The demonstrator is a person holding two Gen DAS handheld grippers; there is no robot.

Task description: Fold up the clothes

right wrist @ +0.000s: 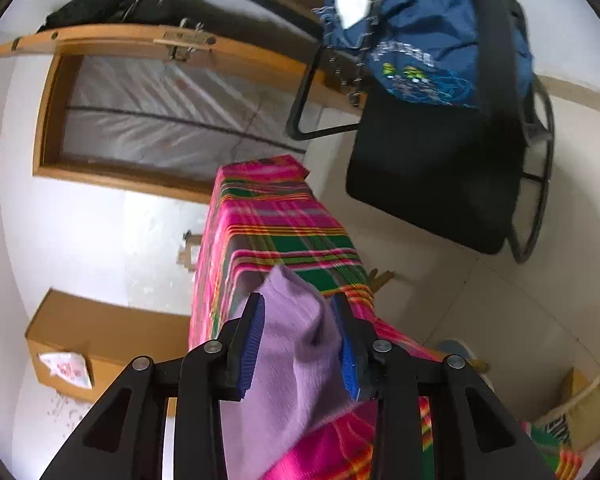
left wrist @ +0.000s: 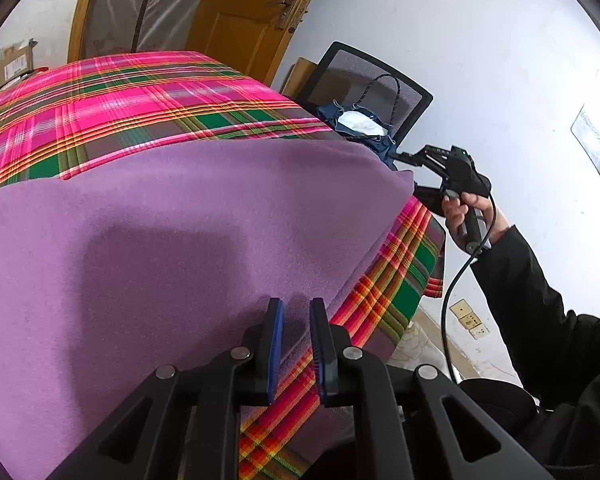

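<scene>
The purple cloth (left wrist: pixel 172 240) lies spread on the plaid-covered table (left wrist: pixel 140 96). The left gripper (left wrist: pixel 296 350) sits at its near edge, fingers slightly apart, perhaps pinching the hem. The right gripper (right wrist: pixel 302 346) holds a bunched corner of the cloth between its blue pads (right wrist: pixel 253 344), near a black chair (right wrist: pixel 440 168)

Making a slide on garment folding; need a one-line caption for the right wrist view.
Right gripper pinches a corner of the purple cloth above the plaid-covered table.

Purple fleece garment (left wrist: pixel 172 232) lies spread flat, 1 corner lifted.
</scene>
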